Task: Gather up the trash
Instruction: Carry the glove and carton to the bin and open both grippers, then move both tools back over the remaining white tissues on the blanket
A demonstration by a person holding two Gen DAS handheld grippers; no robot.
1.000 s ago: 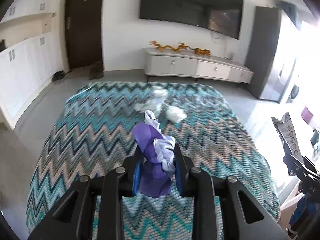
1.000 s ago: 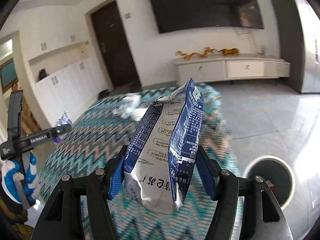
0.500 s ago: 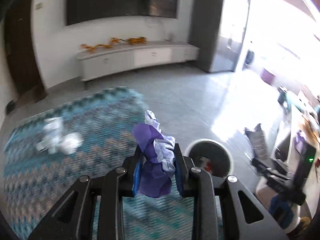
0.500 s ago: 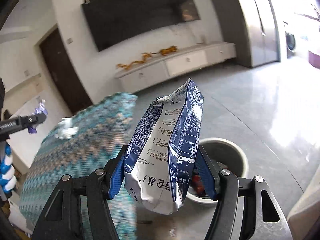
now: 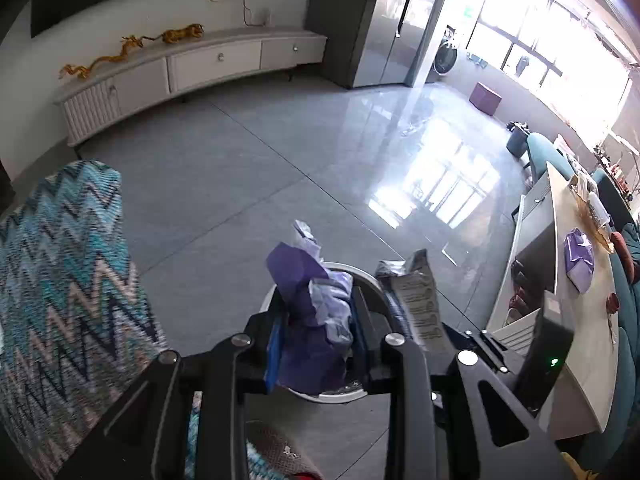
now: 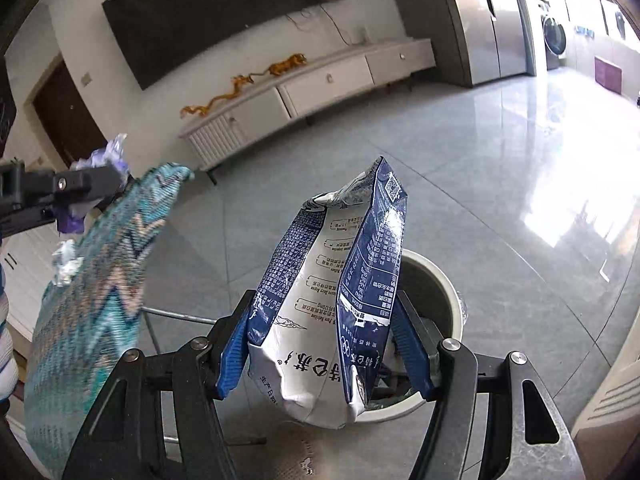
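The crumpled wrapper (image 5: 310, 312) is deep purple with paler lilac folds. The snack bag (image 6: 340, 300) is navy blue and white, its panels covered in small white print. Blue pads (image 6: 234, 354) line the black gripper fingers. The waste bin (image 6: 436, 280) is off-white with a dark inside. A zigzag pattern in teal, turquoise, beige and navy runs over the table cover (image 5: 60, 280). The floor tiles (image 5: 224, 184) are glossy grey. The long low cabinet (image 6: 320, 84) is white, with golden-orange dragon ornaments (image 6: 240, 88) on top. The wall screen (image 6: 224, 16) is black.
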